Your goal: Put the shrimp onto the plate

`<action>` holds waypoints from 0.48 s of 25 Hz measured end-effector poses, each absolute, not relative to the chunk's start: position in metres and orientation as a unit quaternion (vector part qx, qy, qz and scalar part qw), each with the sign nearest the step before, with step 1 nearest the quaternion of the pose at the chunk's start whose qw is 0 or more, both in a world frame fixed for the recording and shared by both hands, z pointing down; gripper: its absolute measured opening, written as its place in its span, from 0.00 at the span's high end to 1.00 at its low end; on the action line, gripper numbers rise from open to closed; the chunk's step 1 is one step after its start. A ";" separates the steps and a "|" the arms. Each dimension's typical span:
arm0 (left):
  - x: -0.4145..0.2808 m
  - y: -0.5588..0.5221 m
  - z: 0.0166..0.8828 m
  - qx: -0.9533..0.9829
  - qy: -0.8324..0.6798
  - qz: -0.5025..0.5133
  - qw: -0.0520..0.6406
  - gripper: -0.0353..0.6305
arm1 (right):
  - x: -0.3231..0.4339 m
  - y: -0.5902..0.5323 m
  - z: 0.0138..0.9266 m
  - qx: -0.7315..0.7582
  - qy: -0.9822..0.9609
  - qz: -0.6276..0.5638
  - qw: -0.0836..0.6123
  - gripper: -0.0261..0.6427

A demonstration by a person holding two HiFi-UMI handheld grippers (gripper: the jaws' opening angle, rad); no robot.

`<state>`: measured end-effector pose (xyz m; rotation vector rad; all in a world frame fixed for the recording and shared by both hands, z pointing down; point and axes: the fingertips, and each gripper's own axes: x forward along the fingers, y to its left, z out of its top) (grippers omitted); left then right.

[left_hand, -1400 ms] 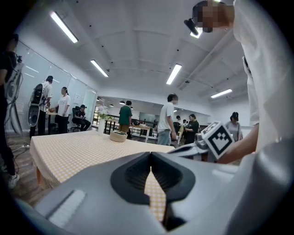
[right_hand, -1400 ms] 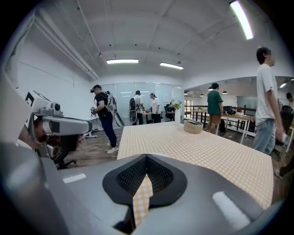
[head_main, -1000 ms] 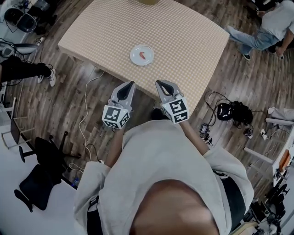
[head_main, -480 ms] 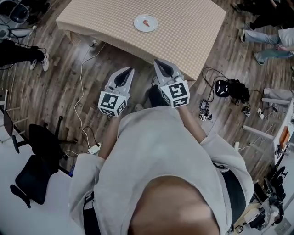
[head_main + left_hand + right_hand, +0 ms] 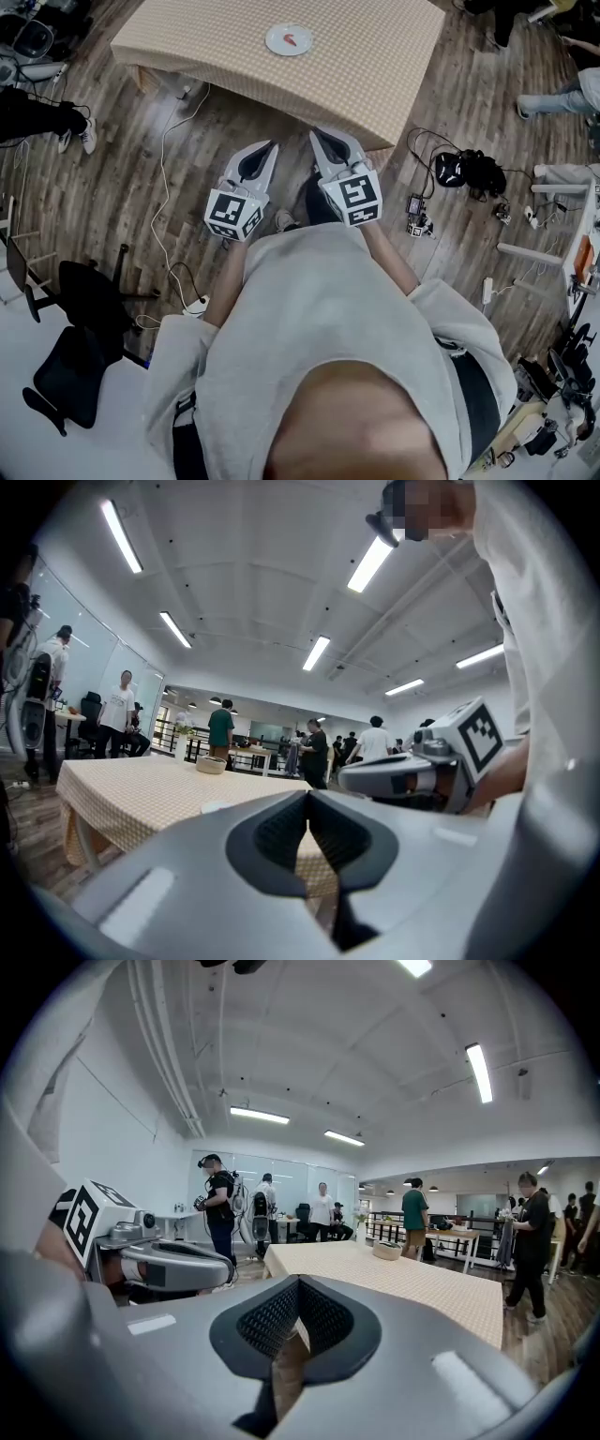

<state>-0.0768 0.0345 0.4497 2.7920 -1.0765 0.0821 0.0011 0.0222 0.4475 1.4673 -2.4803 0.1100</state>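
Note:
A white plate [image 5: 288, 39] lies on the tan checked table [image 5: 375, 66] at the top of the head view, with the orange shrimp [image 5: 294, 39] on it. Both grippers are held close to the person's body, over the wooden floor short of the table's near edge. My left gripper [image 5: 266, 148] is shut with nothing in it, its pads meeting at the tip [image 5: 307, 795]. My right gripper [image 5: 317, 137] is shut and empty too [image 5: 298, 1282]. Each gripper shows in the other's view: the right one [image 5: 403, 775] and the left one [image 5: 178, 1265].
A small bowl [image 5: 387, 1250] stands at the table's far end. Cables [image 5: 169, 159] run over the floor at the left, and a black chair [image 5: 80, 347] stands lower left. A black bag [image 5: 464, 171] and gear lie at the right. Several people [image 5: 223, 731] stand around.
The table and plate have slid up and away in the head view as the person backed off. Both grippers stay shut, side by side near the body.

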 end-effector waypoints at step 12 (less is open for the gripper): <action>-0.069 0.047 0.445 0.936 -0.345 0.029 0.064 0.93 | 0.009 0.036 0.441 0.523 -0.843 0.036 0.120 0.97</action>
